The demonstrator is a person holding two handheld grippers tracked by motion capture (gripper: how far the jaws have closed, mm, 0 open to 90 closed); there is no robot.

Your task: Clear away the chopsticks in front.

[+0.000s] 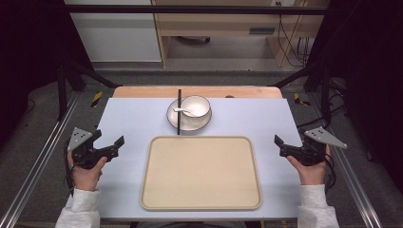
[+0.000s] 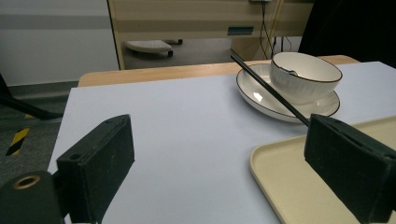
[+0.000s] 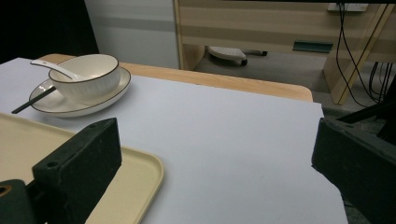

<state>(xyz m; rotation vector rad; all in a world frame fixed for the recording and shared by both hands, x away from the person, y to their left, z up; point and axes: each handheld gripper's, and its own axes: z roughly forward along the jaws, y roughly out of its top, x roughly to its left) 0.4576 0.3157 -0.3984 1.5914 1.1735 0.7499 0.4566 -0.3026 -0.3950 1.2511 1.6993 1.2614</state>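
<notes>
A: What do I have from above?

B: I see the left gripper at the left edge of the table and the right gripper at the right edge, each held in a hand, with the beige tray between them. Both have their jaws spread wide with nothing between them. Beyond the tray, ahead of both grippers, sits the plate with the bowl on it, well apart from either claw.

A: And what do the gripper cameras add?

B: From the left gripper view I get the black chopsticks side-on: they rest slanted across the near rim of the plate, ahead and to the right of my left claw, and the tray's corner lies just under its right jaw. The spoon is barely visible inside the bowl there. The right gripper view shows the white spoon plainly, its handle sticking out over the bowl's rim, ahead and to the left of that claw, with the tray's corner near its left jaw.
</notes>
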